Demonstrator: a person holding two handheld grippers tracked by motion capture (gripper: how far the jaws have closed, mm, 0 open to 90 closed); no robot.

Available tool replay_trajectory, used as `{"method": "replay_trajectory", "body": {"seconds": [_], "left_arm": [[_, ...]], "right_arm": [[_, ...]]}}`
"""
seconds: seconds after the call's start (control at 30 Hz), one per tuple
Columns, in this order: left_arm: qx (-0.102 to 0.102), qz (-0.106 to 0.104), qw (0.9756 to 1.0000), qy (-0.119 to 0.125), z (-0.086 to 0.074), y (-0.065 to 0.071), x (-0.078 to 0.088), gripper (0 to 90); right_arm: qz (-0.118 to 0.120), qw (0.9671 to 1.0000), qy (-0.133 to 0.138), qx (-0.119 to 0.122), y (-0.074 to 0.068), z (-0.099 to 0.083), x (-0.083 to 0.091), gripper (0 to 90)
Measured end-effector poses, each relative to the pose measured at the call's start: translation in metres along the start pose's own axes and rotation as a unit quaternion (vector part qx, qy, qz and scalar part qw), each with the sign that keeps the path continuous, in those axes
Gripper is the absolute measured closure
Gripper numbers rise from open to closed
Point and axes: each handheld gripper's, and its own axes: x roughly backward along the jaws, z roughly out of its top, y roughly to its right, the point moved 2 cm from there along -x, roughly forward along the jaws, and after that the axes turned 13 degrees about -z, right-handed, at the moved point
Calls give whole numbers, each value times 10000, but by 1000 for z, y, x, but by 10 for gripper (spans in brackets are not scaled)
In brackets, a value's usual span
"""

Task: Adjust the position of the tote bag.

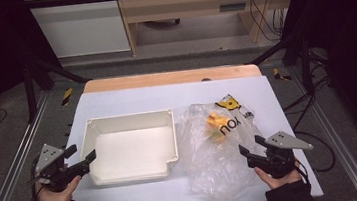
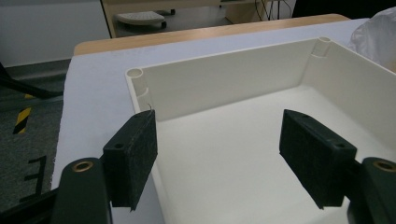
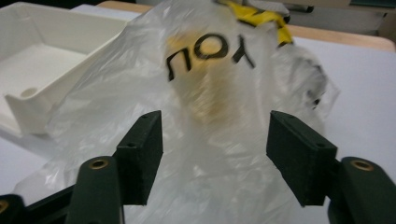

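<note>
High view: our left gripper spread at tray rim, right gripper spread beside plastic bag.

Bright tabletop, dark surroundings, slight blur.

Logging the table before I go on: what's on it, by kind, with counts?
Tray: 1, white
Plastic bag: 1, clear with black print
Yellow item inside the bag: at least 1; can't tell more through the plastic
Grippers: 2, left and right, both open
Total: 5
</note>
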Motion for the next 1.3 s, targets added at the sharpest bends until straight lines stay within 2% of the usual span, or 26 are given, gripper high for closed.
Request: {"method": "replay_trajectory", "body": {"seconds": [0.07,0.23,0.33,0.5,0.6,0.8,0.87,1.03,1.1,1.17,1.3], "left_arm": [[-41,-7,10000,-32,0,3,-1,278],[-89,-35,9999,-52,0,7,-2,278],[-95,-54,9999,-54,0,9,-3,279],[-120,-75,9999,-80,0,11,-4,280],[-149,-84,9998,-114,-1,12,-6,280],[-153,-91,9997,-182,-3,13,-10,281],[-149,-100,9996,-198,-4,13,-11,284],[-146,-104,9996,-224,-4,13,-12,289],[-149,-107,9996,-231,-5,13,-12,291],[-158,-105,9996,-230,-5,13,-12,291],[-156,-113,9995,-244,-5,13,-12,291]], "right_arm": [[63,9998,-154,119,-8,-8,-1,386],[140,9989,-319,313,-19,-18,0,420],[201,9987,-354,293,-21,-20,0,437],[292,9961,-792,259,-24,-32,-7,483],[382,9951,-889,215,-23,-35,-13,508],[498,9940,-926,295,-25,-36,-26,599],[621,9937,-881,303,-28,-34,-31,678],[723,9935,-799,367,-31,-30,-31,816],[728,9934,-799,387,-31,-29,-31,819],[588,9944,-752,459,-30,-27,-26,770],[417,9971,-558,292,-24,-27,-13,654]]}}
